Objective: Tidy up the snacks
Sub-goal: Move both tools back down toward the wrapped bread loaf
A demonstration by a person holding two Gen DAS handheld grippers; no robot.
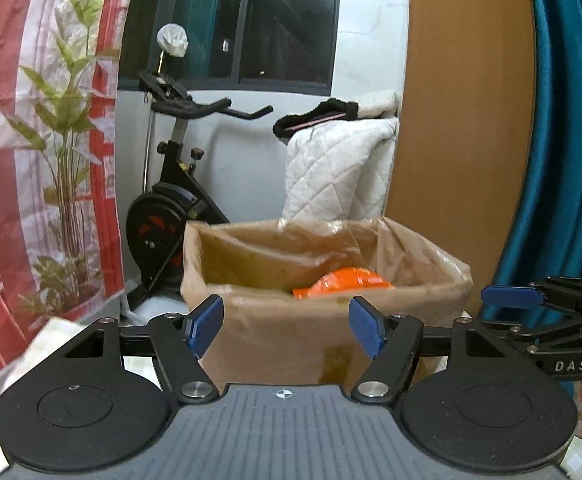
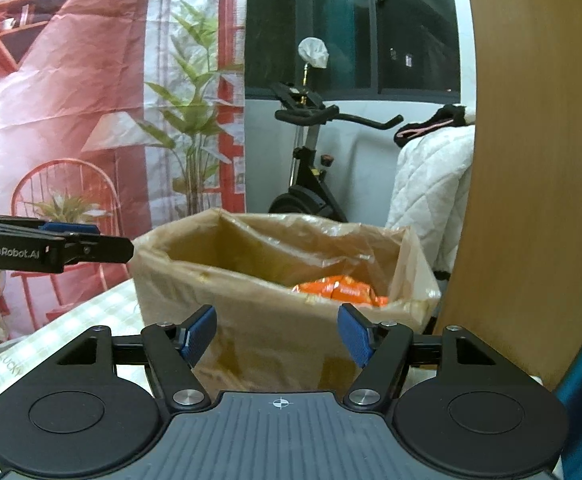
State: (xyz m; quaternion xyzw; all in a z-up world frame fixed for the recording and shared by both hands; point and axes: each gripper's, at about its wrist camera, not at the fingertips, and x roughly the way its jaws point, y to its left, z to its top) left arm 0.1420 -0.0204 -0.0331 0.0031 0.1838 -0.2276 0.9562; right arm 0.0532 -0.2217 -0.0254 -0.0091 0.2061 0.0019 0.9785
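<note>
A cardboard box [image 1: 431, 292] lined with a clear plastic bag stands on the table straight ahead of both grippers. Orange snack packets [image 1: 343, 282] lie inside it toward the right; the right wrist view also shows the orange packets [image 2: 339, 290] in the box [image 2: 171, 280]. My left gripper [image 1: 285, 318] is open with nothing between its blue pads, just short of the box's front wall. My right gripper [image 2: 277, 330] is open and empty too, at the same distance from the box. Each gripper shows at the edge of the other's view: the right gripper [image 1: 511, 296] and the left gripper [image 2: 71, 236].
The table wears a pale checked cloth [image 2: 91, 320]. Behind the box are an exercise bike [image 1: 171, 208], a white quilt [image 1: 339, 168], a wooden panel [image 1: 459, 120] and a blue curtain [image 1: 563, 120]. A red printed backdrop [image 2: 71, 100] hangs on the left.
</note>
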